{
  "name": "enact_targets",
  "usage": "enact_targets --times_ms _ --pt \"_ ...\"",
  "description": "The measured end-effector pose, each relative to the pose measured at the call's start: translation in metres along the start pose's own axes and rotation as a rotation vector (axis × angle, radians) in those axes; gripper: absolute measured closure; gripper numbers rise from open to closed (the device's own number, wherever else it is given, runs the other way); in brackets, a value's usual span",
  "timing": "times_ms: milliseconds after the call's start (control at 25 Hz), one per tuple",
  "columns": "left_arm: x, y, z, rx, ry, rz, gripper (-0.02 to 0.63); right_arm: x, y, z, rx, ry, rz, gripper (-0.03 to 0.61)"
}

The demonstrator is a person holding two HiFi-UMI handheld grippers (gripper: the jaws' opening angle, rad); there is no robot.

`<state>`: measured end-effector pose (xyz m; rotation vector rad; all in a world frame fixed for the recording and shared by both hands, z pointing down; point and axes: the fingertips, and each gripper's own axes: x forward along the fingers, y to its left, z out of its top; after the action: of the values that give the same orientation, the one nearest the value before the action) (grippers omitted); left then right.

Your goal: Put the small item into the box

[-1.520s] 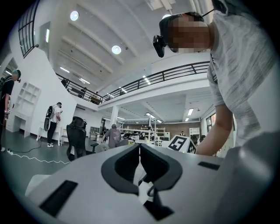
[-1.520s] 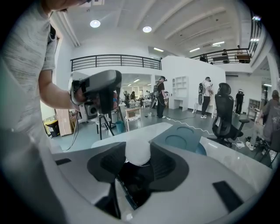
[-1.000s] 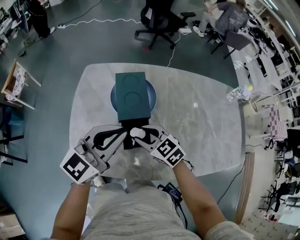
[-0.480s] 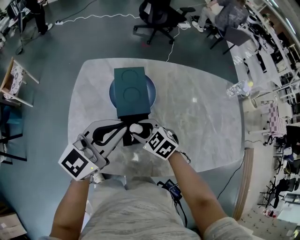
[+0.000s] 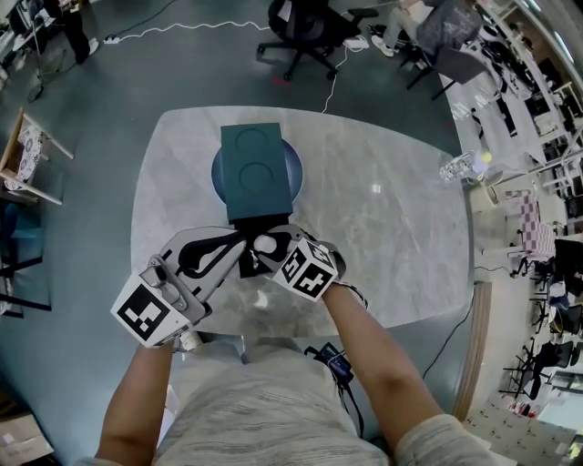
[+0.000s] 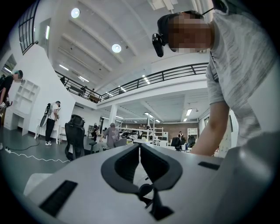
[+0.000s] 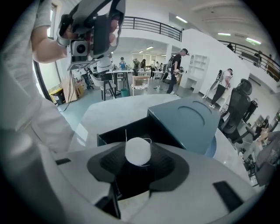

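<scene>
A dark teal box point(image 5: 255, 173) stands on a round blue base point(image 5: 219, 177) at the far side of the marble table point(image 5: 392, 227). Its black drawer point(image 5: 248, 266) is pulled out toward me; in the right gripper view the drawer point(image 7: 127, 131) lies just below the jaws, with the box point(image 7: 192, 116) behind it. My right gripper point(image 5: 265, 246) is shut on a small white rounded item point(image 7: 138, 151) with loose threads and tilts down over the drawer. My left gripper point(image 5: 239, 244) lies level beside the drawer's left side, its jaws point(image 6: 140, 148) shut with nothing showing between them.
A clear plastic bottle point(image 5: 460, 175) lies at the table's right edge. Office chairs point(image 5: 305, 27) stand on the floor beyond the table, a wooden chair point(image 5: 32, 150) to the left. Several people are in the background. My torso is at the near edge.
My right gripper has sunk and tipped further down over the open drawer, still gripping the white item. The left gripper has stayed where it was.
</scene>
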<state>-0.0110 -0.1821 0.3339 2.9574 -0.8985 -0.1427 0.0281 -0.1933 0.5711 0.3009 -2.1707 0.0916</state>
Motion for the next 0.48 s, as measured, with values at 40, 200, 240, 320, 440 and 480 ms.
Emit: enact_targets --times_ms 40,200,240,320,440,480 --pt "-0.0001 -0.0002 0.0009 -0.001 -0.003 -0.001 0.592 0.001 0.0001 -0.001 -0.009 0.01 -0.001 0.391" --pt "-0.0012 0.0006 0.0027 -0.001 -0.004 -0.004 0.592 0.004 -0.0002 0.0001 -0.028 0.03 -0.004 0.391" --pt "-0.0016 0.0011 0.0021 -0.001 -0.002 -0.004 0.592 0.0049 -0.0003 0.001 -0.03 0.03 -0.005 0.391" --pt "-0.0019 0.0016 0.0003 -0.002 0.001 -0.004 0.592 0.0069 -0.0007 0.0016 -0.032 0.033 -0.009 0.388" --pt "-0.0008 0.0005 -0.0003 -0.005 -0.002 -0.01 0.592 0.0083 -0.0033 0.0008 -0.02 0.036 -0.022 0.385" --pt "-0.0008 0.0 -0.0007 -0.005 0.0 -0.011 0.592 0.0083 -0.0041 0.0004 -0.014 0.037 -0.025 0.383"
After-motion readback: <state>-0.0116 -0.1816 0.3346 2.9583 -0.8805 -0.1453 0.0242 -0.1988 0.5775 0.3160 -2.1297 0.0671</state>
